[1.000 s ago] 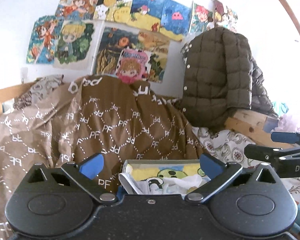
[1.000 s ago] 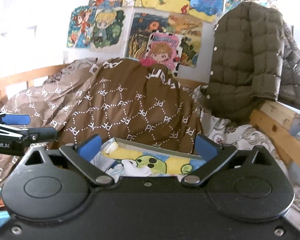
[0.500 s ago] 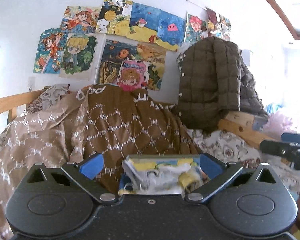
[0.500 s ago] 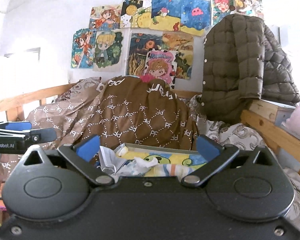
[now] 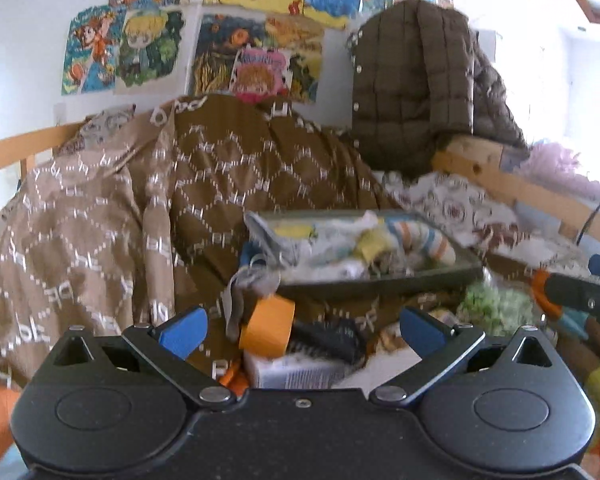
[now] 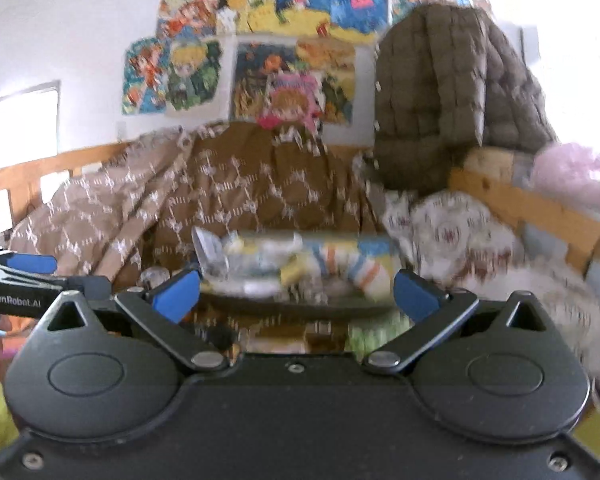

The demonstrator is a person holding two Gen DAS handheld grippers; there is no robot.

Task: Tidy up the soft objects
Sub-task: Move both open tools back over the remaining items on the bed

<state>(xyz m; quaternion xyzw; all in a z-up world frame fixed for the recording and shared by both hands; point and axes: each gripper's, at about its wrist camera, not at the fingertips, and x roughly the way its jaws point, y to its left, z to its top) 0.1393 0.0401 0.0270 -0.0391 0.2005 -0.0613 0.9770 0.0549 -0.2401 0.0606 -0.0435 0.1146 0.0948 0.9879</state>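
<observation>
Blue pads spread wide on my left gripper (image 5: pixel 302 330), nothing between them. My right gripper (image 6: pixel 296 288) likewise apart, empty, view blurred. Soft items, striped sock (image 5: pixel 424 240) among them, heaped in dark tray (image 5: pixel 380 282) on brown quilt (image 5: pixel 228 168) ahead. Orange tape roll (image 5: pixel 266 326) below tray, just beyond left pads. Puffer jacket (image 5: pixel 412 76) hangs behind, right of posters (image 5: pixel 256 52).
</observation>
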